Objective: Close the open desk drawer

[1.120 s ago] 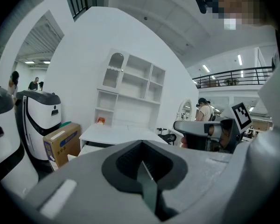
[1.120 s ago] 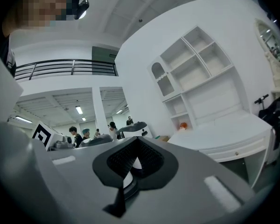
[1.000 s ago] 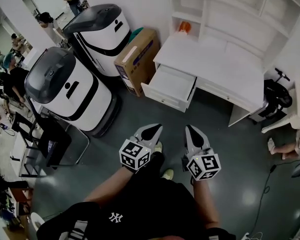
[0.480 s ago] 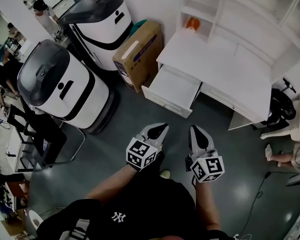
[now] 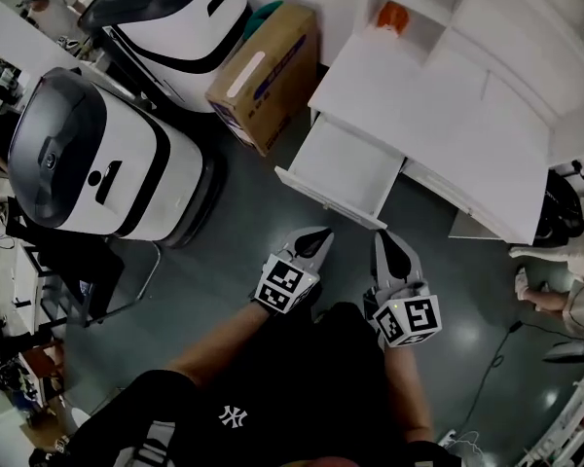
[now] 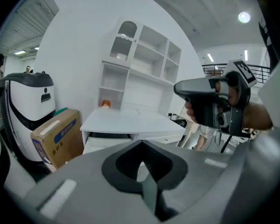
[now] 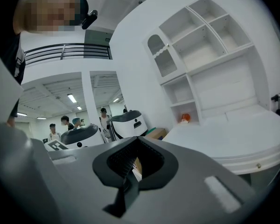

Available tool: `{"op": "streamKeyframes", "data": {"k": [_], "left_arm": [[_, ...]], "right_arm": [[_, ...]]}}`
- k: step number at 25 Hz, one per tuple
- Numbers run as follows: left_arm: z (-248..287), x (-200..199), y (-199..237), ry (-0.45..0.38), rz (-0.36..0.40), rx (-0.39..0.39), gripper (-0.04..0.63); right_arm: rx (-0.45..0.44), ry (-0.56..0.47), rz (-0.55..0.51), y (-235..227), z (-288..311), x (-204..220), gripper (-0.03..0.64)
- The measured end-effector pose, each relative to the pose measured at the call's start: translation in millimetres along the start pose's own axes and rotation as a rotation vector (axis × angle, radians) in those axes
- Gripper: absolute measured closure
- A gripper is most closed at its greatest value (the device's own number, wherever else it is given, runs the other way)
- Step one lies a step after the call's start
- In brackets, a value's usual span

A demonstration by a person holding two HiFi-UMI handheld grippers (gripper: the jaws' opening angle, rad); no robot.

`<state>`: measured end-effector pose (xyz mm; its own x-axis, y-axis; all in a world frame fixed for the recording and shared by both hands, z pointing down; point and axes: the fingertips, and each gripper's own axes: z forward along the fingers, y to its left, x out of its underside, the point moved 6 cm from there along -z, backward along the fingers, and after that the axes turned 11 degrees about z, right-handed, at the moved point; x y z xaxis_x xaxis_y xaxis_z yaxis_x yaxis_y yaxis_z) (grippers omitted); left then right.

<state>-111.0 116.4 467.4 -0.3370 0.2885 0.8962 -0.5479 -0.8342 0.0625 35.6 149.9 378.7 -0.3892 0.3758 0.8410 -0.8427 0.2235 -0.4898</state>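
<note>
Grey floor fills the lower head view, and a white desk is set against the wall at 1 o'clock. Its drawer is pulled out from the desk's left end toward 7 o'clock, so that the white inside is exposed. The left gripper and the right gripper are held side by side at 6 o'clock of the drawer, near its front panel but apart from it, with the tips pointed toward 12 o'clock. In each gripper view the jaws are seen pressed together at the tips. Only the moulded hollow behind the tips is left open, and no object is gripped. In the left gripper view the drawer front is framed just beyond the tips. A cardboard box is placed on the floor at 10 o'clock of the drawer, just beside the desk. Two white-and-black machines are parked at 9 and 11 o'clock. A small orange object is seen on the desk's shelf at 12 o'clock.
</note>
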Motion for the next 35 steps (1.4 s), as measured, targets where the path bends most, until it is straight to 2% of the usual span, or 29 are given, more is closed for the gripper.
{"op": "streamKeyframes", "data": {"k": [11, 17, 20, 29, 35], "left_arm": [[63.7, 57.2, 46.8, 0.066, -0.044, -0.004, 0.595], [92.2, 85.8, 48.2, 0.112, -0.088, -0.022, 0.595], [104.6, 102.8, 49.9, 0.147, -0.084, -0.026, 0.595], [145.7, 155.5, 62.2, 0.238, -0.126, -0.034, 0.595], [159.8, 160.8, 66.8, 0.249, -0.156, -0.037, 0.595]], "right_arm": [[-0.037, 0.053, -0.034, -31.0, 69.5, 3.1, 0.595], [-0.074, 0.111, -0.041, -62.5, 96.5, 13.9, 0.595], [-0.084, 0.141, -0.046, -77.1, 107.7, 17.7, 0.595], [-0.084, 0.213, -0.037, -109.5, 123.4, 34.8, 0.595], [-0.073, 0.236, -0.022, -122.7, 120.8, 38.3, 0.595]]}}
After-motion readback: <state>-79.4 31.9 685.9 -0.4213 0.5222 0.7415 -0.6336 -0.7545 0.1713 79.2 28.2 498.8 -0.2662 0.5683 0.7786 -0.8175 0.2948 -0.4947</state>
